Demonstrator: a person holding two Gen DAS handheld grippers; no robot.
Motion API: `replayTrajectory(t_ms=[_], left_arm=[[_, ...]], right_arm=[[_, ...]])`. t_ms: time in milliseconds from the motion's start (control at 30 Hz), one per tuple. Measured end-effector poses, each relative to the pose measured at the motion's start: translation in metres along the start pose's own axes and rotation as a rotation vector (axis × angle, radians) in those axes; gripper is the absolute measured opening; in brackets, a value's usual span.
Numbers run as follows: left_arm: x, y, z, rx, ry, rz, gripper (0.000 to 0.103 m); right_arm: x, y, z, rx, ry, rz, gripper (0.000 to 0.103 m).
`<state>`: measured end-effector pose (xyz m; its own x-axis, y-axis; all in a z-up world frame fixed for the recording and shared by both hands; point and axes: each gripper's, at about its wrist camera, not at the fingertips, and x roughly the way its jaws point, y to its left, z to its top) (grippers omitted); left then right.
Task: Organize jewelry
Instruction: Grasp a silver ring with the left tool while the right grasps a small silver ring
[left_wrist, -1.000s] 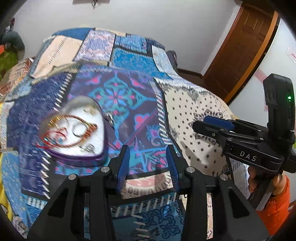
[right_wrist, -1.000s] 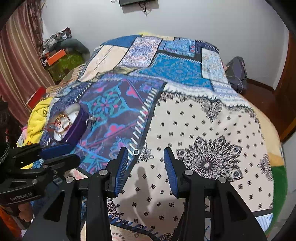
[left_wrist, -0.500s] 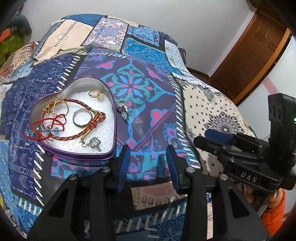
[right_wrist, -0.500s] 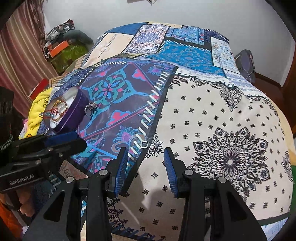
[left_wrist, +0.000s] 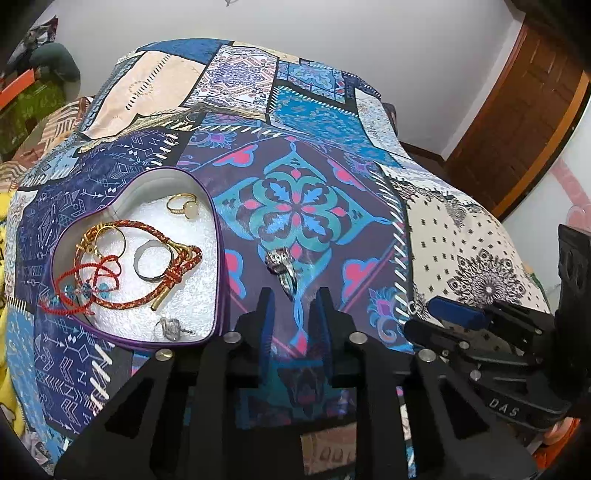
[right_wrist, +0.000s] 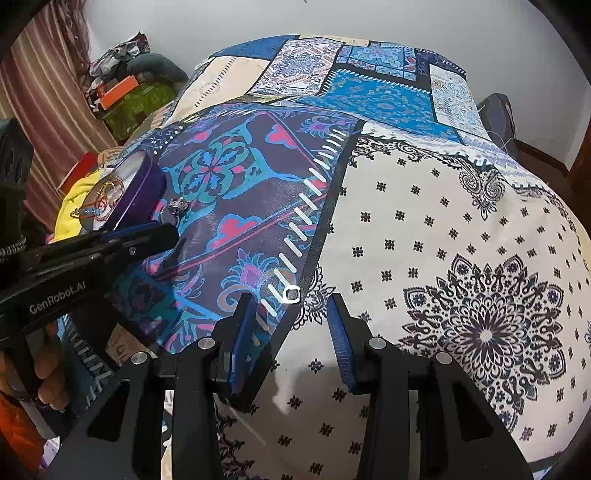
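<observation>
A purple heart-shaped tin (left_wrist: 218, 236) lies on the patchwork bedspread at left, holding a red braided bracelet (left_wrist: 173, 275), a gold ring (left_wrist: 181, 206), a silver ring (left_wrist: 149, 260) and other pieces. A silver jewelled piece (left_wrist: 282, 266) lies on the bedspread right of the tin, just beyond my left gripper (left_wrist: 293, 299), which is open and empty. My right gripper (right_wrist: 291, 310) is open and empty, with a small silver ring (right_wrist: 291, 294) on the bedspread between its fingertips. The tin (right_wrist: 144, 181) and the jewelled piece (right_wrist: 173, 208) also show in the right wrist view.
The bedspread (left_wrist: 306, 199) covers a bed that drops away on all sides. A wooden door (left_wrist: 517, 122) stands at the right. Clothes and boxes (right_wrist: 125, 88) pile up at the far left, beside a curtain. The left gripper body (right_wrist: 92, 251) sits left of my right gripper.
Both grippers have moved forward and lower over the bed. The tin and the jewelled piece are closer to my left gripper; the small silver ring now lies between my right fingertips.
</observation>
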<state>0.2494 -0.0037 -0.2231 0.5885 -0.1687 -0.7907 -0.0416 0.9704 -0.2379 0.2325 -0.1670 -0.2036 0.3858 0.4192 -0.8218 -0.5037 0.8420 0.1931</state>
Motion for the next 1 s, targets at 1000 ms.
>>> replayTrajectory(t_ms=[1000], left_arm=[[-0.043,-0.004,-0.010,0.026,-0.090,-0.027,0.001]], right_arm=[[-0.024,0.019,-0.002,-0.038,-0.078,-0.014,0.008]])
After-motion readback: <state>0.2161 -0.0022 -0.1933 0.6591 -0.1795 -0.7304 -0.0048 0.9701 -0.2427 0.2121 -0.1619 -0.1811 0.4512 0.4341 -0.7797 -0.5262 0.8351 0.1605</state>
